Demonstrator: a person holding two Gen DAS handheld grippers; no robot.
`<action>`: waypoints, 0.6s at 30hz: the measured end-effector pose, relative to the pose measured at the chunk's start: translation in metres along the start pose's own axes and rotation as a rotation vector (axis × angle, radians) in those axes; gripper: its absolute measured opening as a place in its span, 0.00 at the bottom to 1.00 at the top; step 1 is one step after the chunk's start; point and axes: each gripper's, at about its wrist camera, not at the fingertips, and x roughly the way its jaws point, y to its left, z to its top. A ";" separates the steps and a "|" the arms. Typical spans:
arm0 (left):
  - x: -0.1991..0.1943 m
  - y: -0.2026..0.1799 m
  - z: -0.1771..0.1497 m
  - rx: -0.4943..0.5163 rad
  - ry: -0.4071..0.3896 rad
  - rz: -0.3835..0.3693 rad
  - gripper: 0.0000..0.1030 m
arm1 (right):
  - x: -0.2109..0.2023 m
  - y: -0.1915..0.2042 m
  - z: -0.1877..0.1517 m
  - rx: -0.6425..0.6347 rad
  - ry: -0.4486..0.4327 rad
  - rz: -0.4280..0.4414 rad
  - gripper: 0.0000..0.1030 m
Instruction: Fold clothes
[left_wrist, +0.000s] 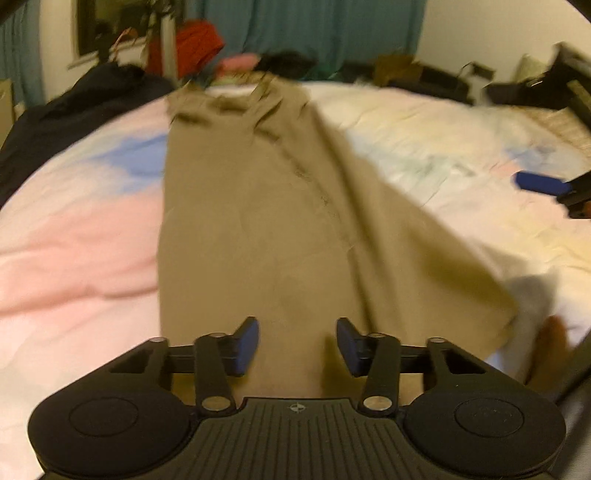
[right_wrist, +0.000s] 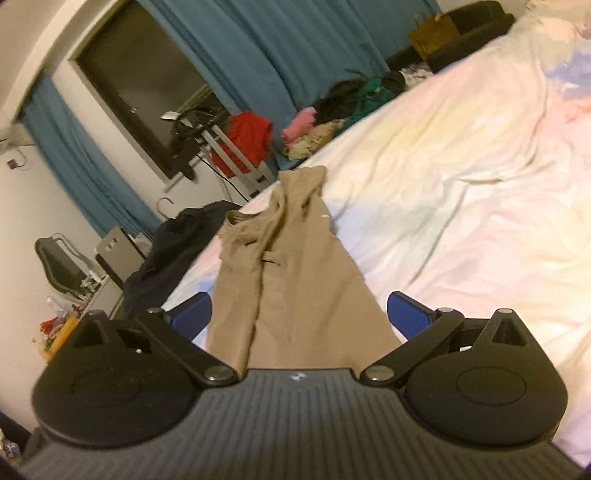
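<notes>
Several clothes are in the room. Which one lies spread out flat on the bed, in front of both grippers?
The tan trousers. The other clothes sit bunched at the far edge: a dark garment, a red one, a pink one.

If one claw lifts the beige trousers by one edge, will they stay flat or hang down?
The beige trousers will probably hang down limp: they already lie creased on the bedcover. They seem light, thin cloth. Dragged, they will likely bunch up, as the waistband is rumpled.
</notes>
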 end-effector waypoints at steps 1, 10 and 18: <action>0.003 0.003 -0.001 -0.012 0.014 0.006 0.25 | 0.000 -0.001 -0.001 0.006 0.005 0.007 1.00; -0.014 0.022 0.018 -0.030 -0.019 -0.100 0.00 | 0.004 -0.011 -0.007 0.034 0.058 0.007 1.00; -0.013 0.010 0.016 0.010 0.019 -0.072 0.15 | 0.016 -0.020 -0.008 0.054 0.123 -0.004 1.00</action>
